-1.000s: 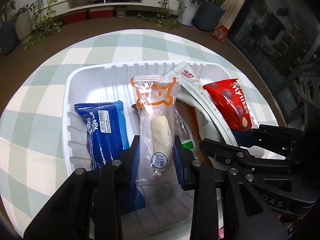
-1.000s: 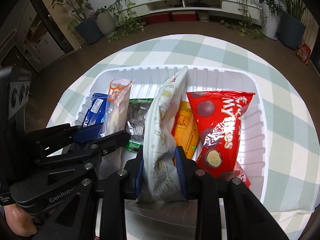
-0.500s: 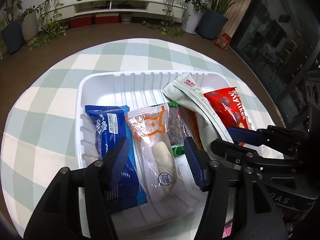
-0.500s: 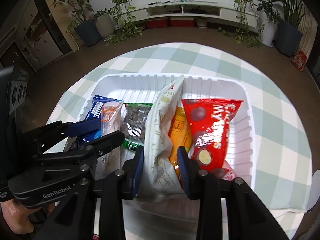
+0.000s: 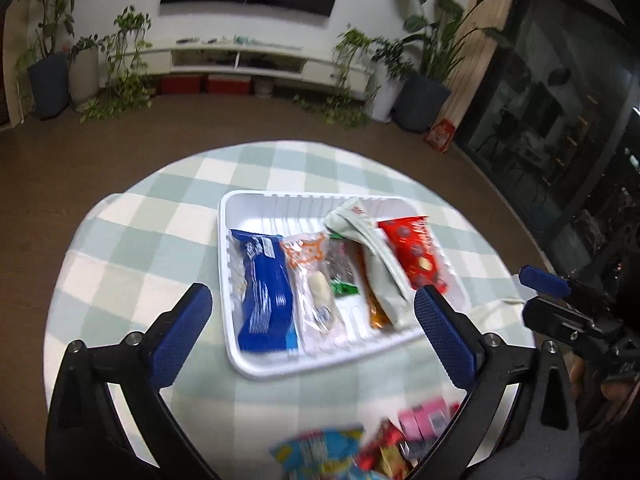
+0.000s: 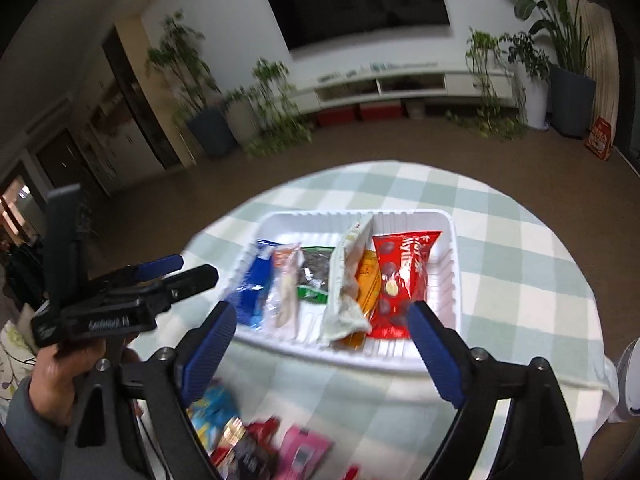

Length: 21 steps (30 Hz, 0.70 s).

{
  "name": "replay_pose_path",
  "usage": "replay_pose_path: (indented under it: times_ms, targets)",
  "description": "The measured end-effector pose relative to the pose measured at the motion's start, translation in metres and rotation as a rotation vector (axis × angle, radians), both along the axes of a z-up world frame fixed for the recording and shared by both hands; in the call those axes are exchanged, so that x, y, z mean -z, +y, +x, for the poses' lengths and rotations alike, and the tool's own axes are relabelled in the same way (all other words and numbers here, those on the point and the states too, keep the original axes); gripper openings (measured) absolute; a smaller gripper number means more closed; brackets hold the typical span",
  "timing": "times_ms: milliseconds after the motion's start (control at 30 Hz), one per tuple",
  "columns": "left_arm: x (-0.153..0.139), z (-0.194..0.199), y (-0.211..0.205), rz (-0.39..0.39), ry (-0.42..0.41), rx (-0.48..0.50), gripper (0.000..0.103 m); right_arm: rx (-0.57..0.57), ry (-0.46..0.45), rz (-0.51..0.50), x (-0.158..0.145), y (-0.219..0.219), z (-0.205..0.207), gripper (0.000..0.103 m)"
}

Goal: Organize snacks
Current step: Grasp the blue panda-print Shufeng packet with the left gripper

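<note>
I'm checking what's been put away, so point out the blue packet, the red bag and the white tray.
blue packet [image 5: 266, 286]: left wrist view, middle of its wrapper.
red bag [image 6: 402, 276]: right wrist view, middle of its printed front.
white tray [image 5: 320, 362]: left wrist view, bare near rim.

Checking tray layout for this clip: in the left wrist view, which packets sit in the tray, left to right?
Blue packet → clear packet with orange print → dark packet with green end → orange packet → pale green pouch → red packet.

Dim, motion-blurred fisheye views with dark vignetted corners.
</note>
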<state>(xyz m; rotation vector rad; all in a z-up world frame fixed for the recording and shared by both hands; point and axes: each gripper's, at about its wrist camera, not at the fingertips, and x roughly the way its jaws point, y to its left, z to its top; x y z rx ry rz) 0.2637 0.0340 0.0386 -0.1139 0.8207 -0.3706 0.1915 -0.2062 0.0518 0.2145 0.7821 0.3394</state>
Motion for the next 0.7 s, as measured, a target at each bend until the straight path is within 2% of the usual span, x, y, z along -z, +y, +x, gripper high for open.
replay_pose_path:
  times_ms: [67, 133, 267, 367, 500, 633, 700]
  targets:
    - [-0.004, -0.027, 0.004, 0.005, -0.028, 0.016, 0.103, 0.004, -0.005, 0.010, -0.001, -0.005, -0.022, 0.090]
    - [-0.003, -0.049, 0.011, -0.004, -0.017, 0.012, 0.103, 0.017, -0.016, 0.020, 0.002, -0.011, -0.044, 0.090]
    - [0.018, -0.093, 0.025, 0.010, 0.057, -0.054, 0.102, 0.067, -0.014, 0.023, 0.019, -0.019, -0.089, 0.090]
    - [0.044, -0.116, 0.033, -0.039, 0.130, -0.109, 0.102, 0.105, -0.013, 0.053, 0.037, -0.021, -0.120, 0.090]
    - [0.063, -0.128, 0.024, -0.038, 0.174, -0.128, 0.102, 0.140, -0.018, 0.106, 0.060, -0.019, -0.149, 0.090]
    - [0.070, -0.122, 0.009, 0.004, 0.180, -0.108, 0.102, 0.117, -0.001, 0.040, 0.081, -0.008, -0.160, 0.090]
    - [0.076, -0.114, 0.006, 0.009, 0.198, -0.101, 0.102, 0.109, 0.004, 0.041, 0.083, -0.007, -0.158, 0.089]
